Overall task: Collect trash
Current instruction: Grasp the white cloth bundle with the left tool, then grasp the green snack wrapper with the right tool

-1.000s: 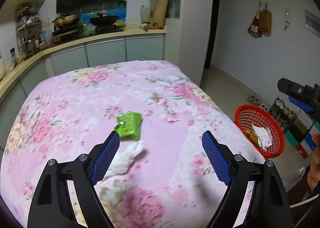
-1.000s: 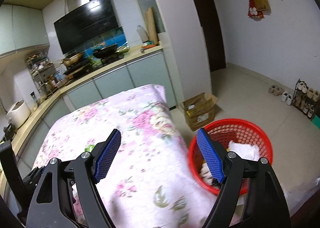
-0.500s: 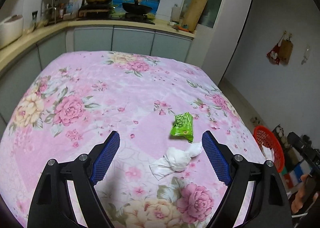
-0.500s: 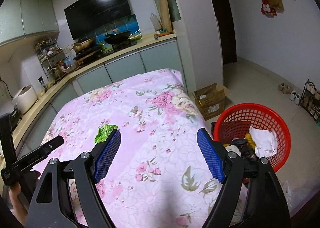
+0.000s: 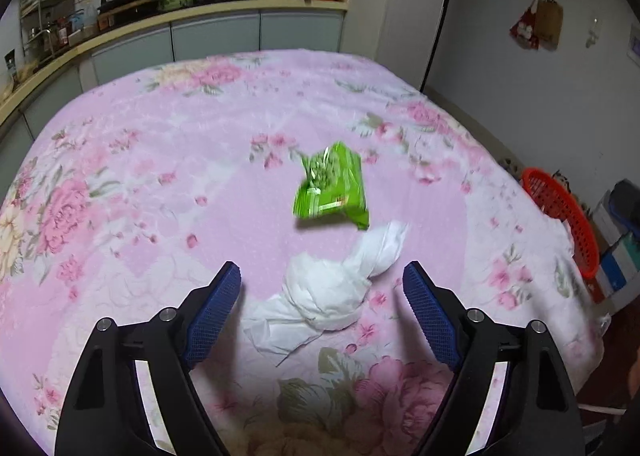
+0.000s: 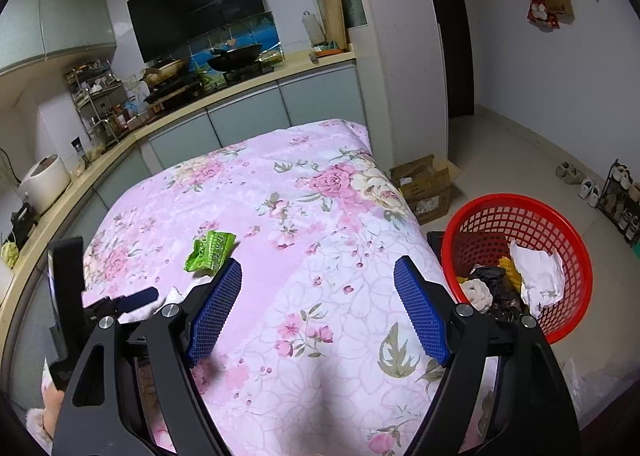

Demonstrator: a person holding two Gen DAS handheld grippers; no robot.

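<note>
A crumpled white tissue lies on the pink flowered cloth, and a green snack wrapper lies just beyond it. My left gripper hovers over the tissue, which sits between the blue pads without touching them; the jaws are closing. In the right wrist view the green wrapper shows left of centre, and the left gripper pokes in at the left edge. My right gripper is open above bare cloth, holding nothing. The red basket with several scraps stands on the floor to the right.
A kitchen counter with a stove and pans runs behind the table. A cardboard box sits on the floor by the table's far corner. Shoes and a rack line the right wall. The red basket shows past the table's right edge.
My left gripper has dropped toward the tissue, which now sits between its pads, and its jaws have narrowed slightly. My right gripper swung left from over the basket to above the cloth.
</note>
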